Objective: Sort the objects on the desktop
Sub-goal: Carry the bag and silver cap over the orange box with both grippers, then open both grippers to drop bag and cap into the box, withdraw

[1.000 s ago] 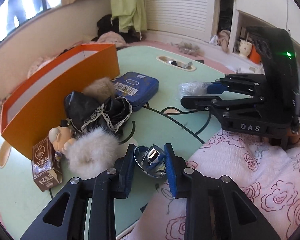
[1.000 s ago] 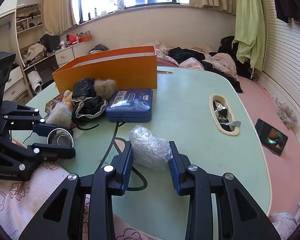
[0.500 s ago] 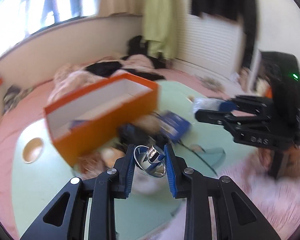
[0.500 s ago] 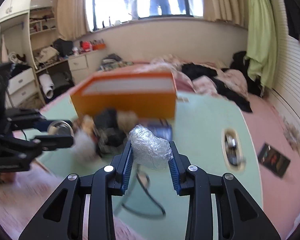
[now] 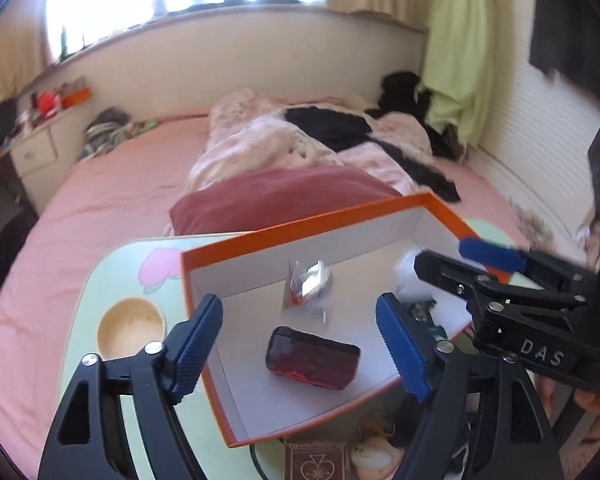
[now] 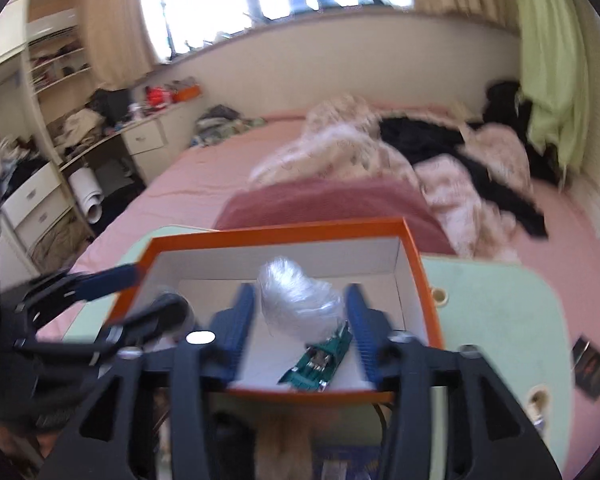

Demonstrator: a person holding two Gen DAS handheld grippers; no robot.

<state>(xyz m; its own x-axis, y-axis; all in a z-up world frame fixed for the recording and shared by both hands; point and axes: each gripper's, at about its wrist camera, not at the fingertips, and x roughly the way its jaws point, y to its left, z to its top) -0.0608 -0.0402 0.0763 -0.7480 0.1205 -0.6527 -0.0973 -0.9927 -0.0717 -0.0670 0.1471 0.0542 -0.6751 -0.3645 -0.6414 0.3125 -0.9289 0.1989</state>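
Note:
An orange box [image 5: 300, 226] with a white inside stands on the pale green table [image 5: 100, 280]. My left gripper [image 5: 300, 344] hovers over it, its jaws opening wide with nothing between them. Below lie a dark red case [image 5: 312, 358] and a blurred shiny metal piece [image 5: 308, 284]. My right gripper [image 6: 300, 320] is over the box [image 6: 420, 280] too, jaws opening. The foil-wrapped bundle [image 6: 296, 304] sits between its pads with small gaps on both sides. A teal toy car [image 6: 320, 360] lies in the box under it.
In the table left of the box is a round cup hollow [image 5: 130, 330]. A brown card packet [image 5: 316, 464] and plush items lie at the box's near side. A maroon pillow [image 5: 284, 196] and a pink bed lie beyond. The two grippers hang close together.
Both grippers rose from the table's near side to above the orange box. The left jaws opened and the metal dish left them. The right jaws widened off the foil bundle.

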